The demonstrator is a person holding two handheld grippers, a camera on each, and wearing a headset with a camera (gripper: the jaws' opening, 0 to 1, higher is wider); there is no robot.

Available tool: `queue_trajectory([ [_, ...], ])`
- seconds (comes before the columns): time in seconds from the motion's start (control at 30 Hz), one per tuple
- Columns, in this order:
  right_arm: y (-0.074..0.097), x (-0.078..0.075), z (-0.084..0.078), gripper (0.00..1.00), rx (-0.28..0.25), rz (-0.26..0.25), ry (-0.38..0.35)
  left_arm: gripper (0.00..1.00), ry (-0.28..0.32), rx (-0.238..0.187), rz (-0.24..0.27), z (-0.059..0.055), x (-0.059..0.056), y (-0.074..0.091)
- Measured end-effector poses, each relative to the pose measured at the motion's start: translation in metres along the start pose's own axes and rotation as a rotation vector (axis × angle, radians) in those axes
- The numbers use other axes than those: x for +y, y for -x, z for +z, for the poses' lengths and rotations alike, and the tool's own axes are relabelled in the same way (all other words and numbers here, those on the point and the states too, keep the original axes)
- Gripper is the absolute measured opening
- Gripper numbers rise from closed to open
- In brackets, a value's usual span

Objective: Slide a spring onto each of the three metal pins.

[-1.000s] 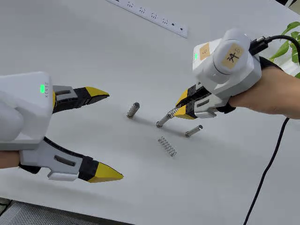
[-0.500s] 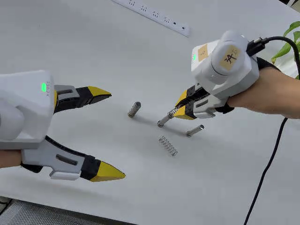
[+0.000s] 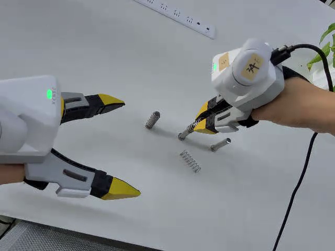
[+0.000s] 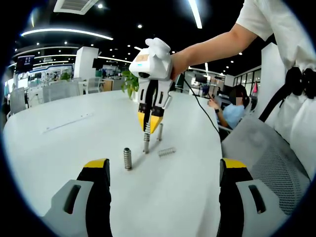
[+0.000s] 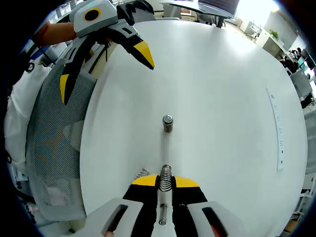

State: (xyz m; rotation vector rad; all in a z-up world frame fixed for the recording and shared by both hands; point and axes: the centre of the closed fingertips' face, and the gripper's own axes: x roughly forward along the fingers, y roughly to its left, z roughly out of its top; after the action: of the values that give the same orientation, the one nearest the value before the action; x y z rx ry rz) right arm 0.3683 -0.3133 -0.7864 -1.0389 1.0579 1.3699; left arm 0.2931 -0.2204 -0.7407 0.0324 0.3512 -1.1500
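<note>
Head view: we see three pins on the white table [image 3: 78, 42]. The sprung pin [image 3: 152, 120] stands alone, the bare pin [image 3: 220, 144] lies flat, and the third pin [image 3: 183, 134] leans under the right gripper [image 3: 201, 123]. The loose spring [image 3: 190, 161] lies near the bare pin, not touching it.
Right gripper view: we look straight down the held spring [image 5: 166, 178], end-on between the yellow tips.
Left gripper view: side-on, the third pin's foot touches the table. Coils cover its upper part and the lower shaft is bare.
Right jaws: narrow, pinching the held spring.
Left jaws: the left gripper [image 3: 118, 146] is spread wide, holds nothing, and is well apart from the pins.
Spring look: thin grey wire with tight coils.
</note>
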Motion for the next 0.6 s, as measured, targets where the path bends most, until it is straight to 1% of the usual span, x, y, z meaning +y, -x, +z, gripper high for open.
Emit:
queue_trajectory([
  [0.27, -0.009, -0.005, -0.004, 0.06, 0.003, 0.005, 0.001, 0.90, 0.005, -0.002, 0.001, -0.001, 0.001, 0.001],
  [0.6, -0.022, -0.006, -0.006, 0.06, 0.013, 0.011, 0.013, 0.90, 0.010, -0.002, 0.005, -0.003, 0.001, 0.002],
])
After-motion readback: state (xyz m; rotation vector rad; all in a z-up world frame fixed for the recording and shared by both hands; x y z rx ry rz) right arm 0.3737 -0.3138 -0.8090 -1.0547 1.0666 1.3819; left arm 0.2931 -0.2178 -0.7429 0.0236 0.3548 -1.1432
